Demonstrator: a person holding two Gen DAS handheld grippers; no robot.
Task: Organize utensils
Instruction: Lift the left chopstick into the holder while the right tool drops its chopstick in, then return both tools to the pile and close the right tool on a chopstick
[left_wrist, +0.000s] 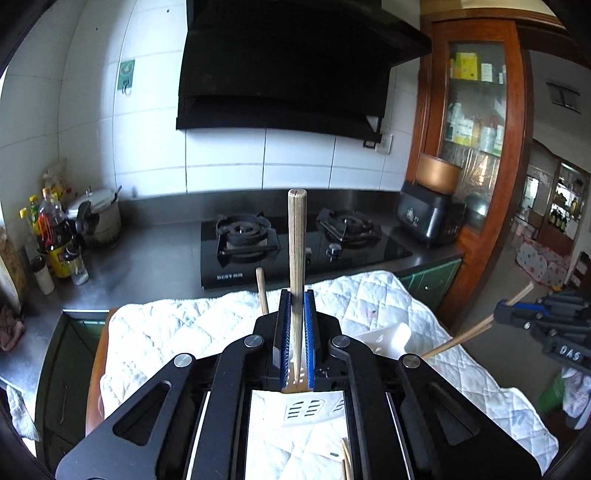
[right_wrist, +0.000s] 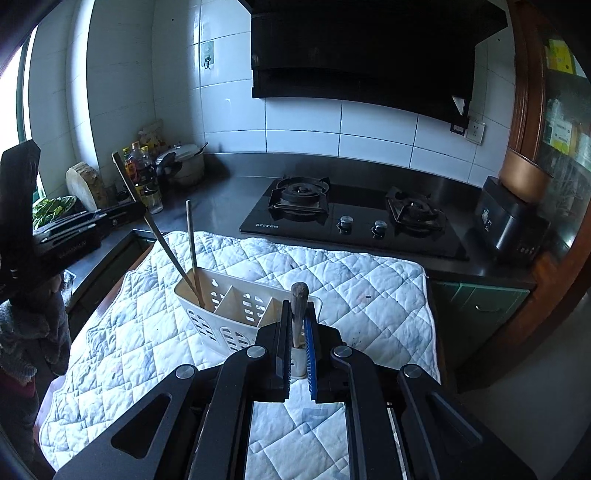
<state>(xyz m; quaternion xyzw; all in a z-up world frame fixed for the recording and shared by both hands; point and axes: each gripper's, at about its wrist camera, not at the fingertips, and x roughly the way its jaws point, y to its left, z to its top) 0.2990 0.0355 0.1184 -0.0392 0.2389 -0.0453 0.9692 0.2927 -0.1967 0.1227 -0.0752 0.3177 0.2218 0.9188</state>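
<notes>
White slotted utensil caddy (right_wrist: 221, 314) stands on the quilted cloth (right_wrist: 351, 288); its left compartment holds two chopsticks (right_wrist: 192, 251), one gripped by the left gripper (left_wrist: 296, 321). Right gripper (right_wrist: 298, 339) is clamped on another chopstick (right_wrist: 297, 314) beside the caddy's right end. Hob (right_wrist: 354, 221) is marked "BESTER", reading uncertain.

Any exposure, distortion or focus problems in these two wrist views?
Left wrist: fisheye bows the wall tiles; range hood crushed to black; chopstick sharp. Right wrist: window at left blown out; quilted cloth sharp, bluish cast.
</notes>
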